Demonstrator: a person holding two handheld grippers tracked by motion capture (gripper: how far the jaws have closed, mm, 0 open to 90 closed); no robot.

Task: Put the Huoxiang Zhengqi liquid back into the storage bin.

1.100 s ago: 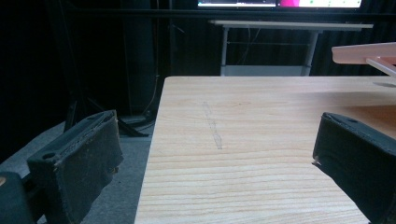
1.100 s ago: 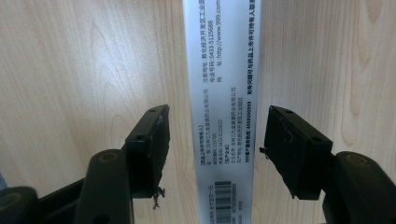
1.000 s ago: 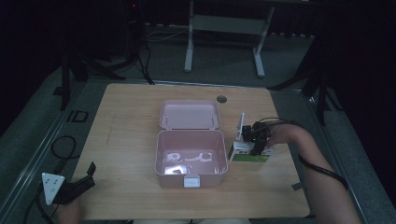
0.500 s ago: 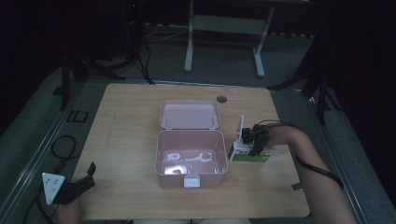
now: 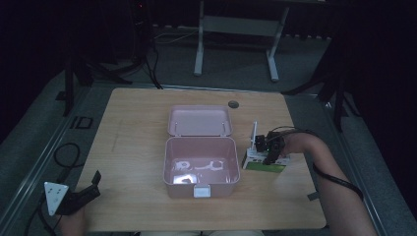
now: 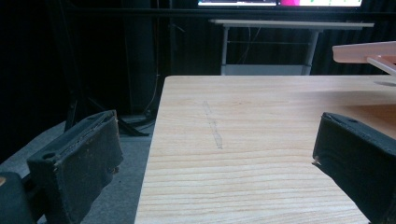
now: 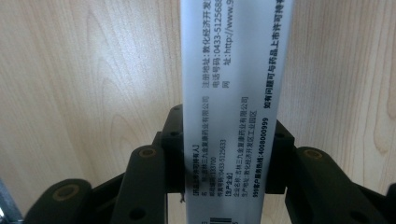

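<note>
My right gripper (image 5: 269, 148) points down at a white and green medicine carton (image 5: 262, 163) that lies on the table just right of the open pink box (image 5: 201, 167). In the right gripper view the carton's white printed face (image 7: 233, 88) runs up between the two black pads (image 7: 173, 140), which press on its sides; the jaws have just been closing on it. My left gripper (image 5: 81, 194) rests at the table's near left corner. Its jaws stand wide apart in the left gripper view (image 6: 212, 140), with bare wood between them.
The pink box's lid (image 5: 199, 120) lies open flat behind it, and small white items (image 5: 196, 167) sit inside. A round grommet (image 5: 233, 104) marks the table's far edge. Metal stand legs (image 5: 236, 29) rise beyond the table.
</note>
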